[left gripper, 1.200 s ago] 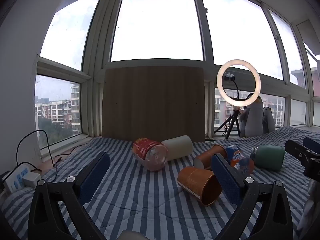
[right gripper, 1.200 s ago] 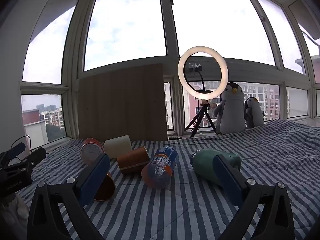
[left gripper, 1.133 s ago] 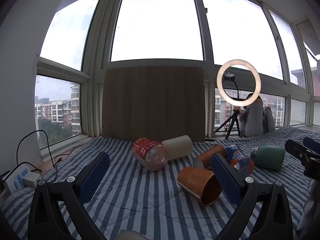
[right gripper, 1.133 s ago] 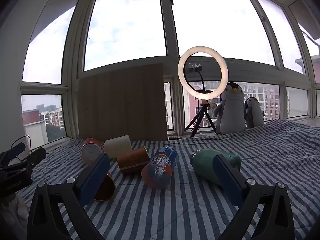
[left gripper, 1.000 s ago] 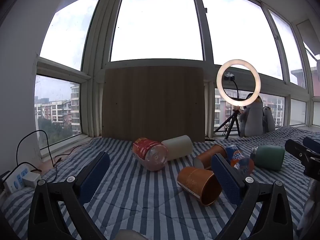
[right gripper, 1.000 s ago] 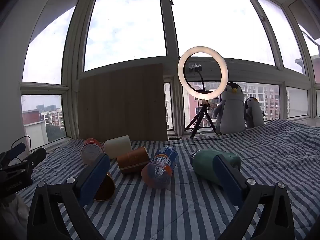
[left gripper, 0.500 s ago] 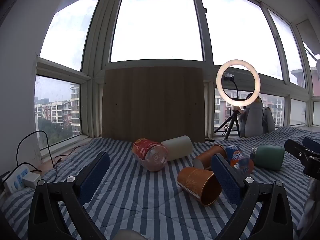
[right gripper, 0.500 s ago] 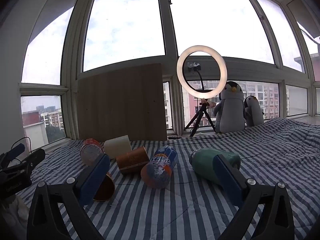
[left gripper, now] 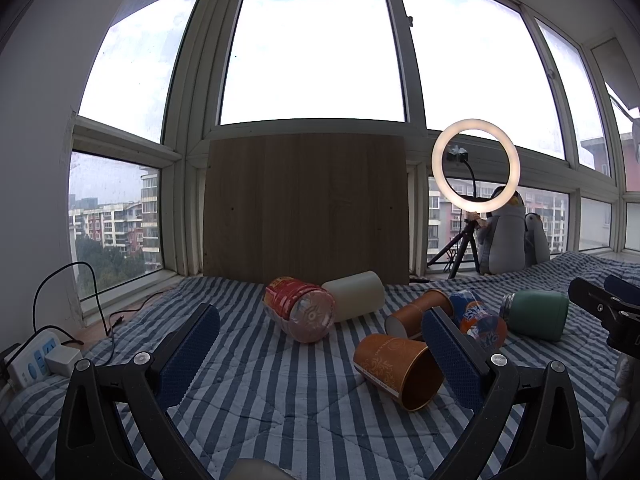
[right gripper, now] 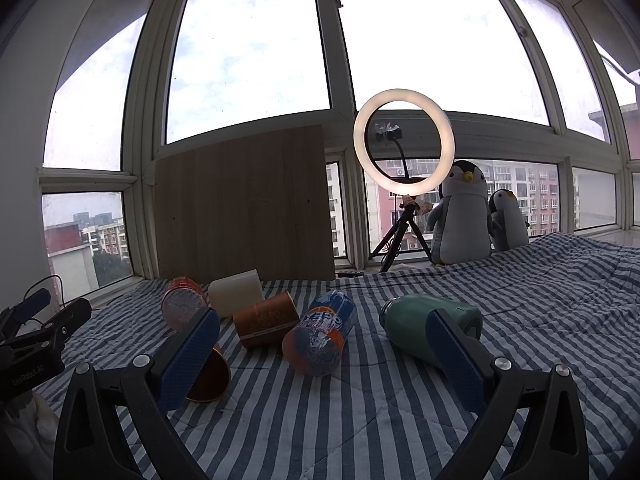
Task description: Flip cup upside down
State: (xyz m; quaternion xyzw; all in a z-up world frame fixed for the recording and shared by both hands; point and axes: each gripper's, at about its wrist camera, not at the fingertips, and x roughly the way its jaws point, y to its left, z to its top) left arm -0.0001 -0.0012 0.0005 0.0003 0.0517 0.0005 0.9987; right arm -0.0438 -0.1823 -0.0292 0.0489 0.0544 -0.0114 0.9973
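Several cups and bottles lie on their sides on a striped quilt (left gripper: 248,392). An orange paper cup (left gripper: 398,364) lies nearest my left gripper (left gripper: 320,344), mouth toward me, just left of the right finger. A second orange cup (left gripper: 416,314) lies behind it and also shows in the right wrist view (right gripper: 266,318). A white cup (left gripper: 354,296) lies farther back. My left gripper is open and empty. My right gripper (right gripper: 322,344) is open and empty, with the near orange cup (right gripper: 210,376) behind its left finger.
A red-labelled bottle (left gripper: 300,312), a blue-orange soda bottle (right gripper: 320,332) and a green flask (right gripper: 428,330) lie among the cups. A wooden board (left gripper: 306,208), a ring light on a tripod (right gripper: 404,148) and plush penguins (right gripper: 464,212) stand at the window. A power strip (left gripper: 36,360) lies at the left.
Both views have shifted very slightly; the objects on the quilt have not moved and both grippers stay open.
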